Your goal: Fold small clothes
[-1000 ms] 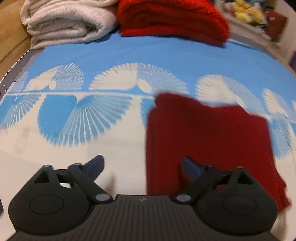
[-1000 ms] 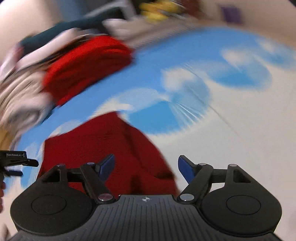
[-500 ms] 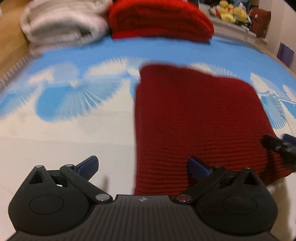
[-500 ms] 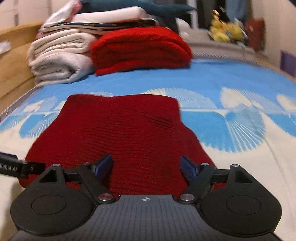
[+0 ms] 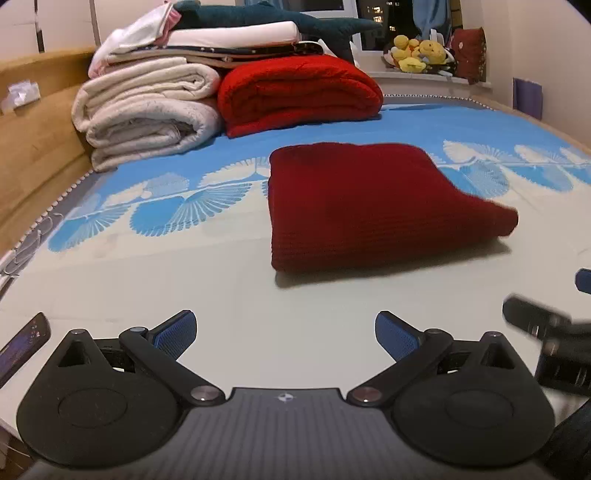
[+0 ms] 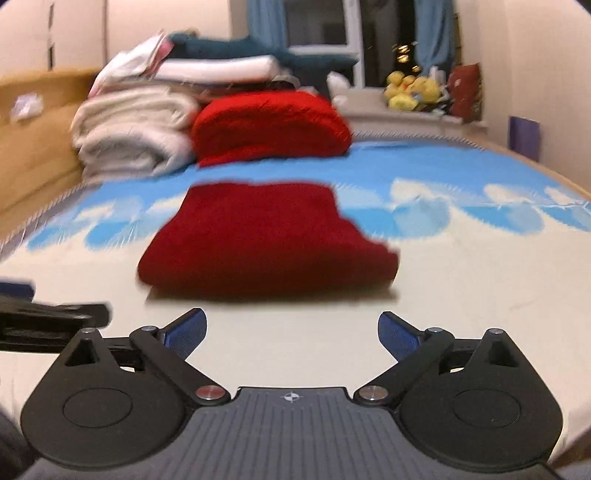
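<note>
Blue-and-cream bed sheet (image 5: 258, 295), folded dark red knit (image 5: 369, 206), window (image 5: 373, 18) behind.

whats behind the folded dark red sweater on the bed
Behind the dark red sweater sit a bright red blanket and, left of it, a stack of cream blankets. The bedsheet under them is covered.

The bed (image 5: 258, 295) carries a folded dark red sweater (image 5: 369, 206), stacked blankets (image 5: 147, 118) behind.
</note>
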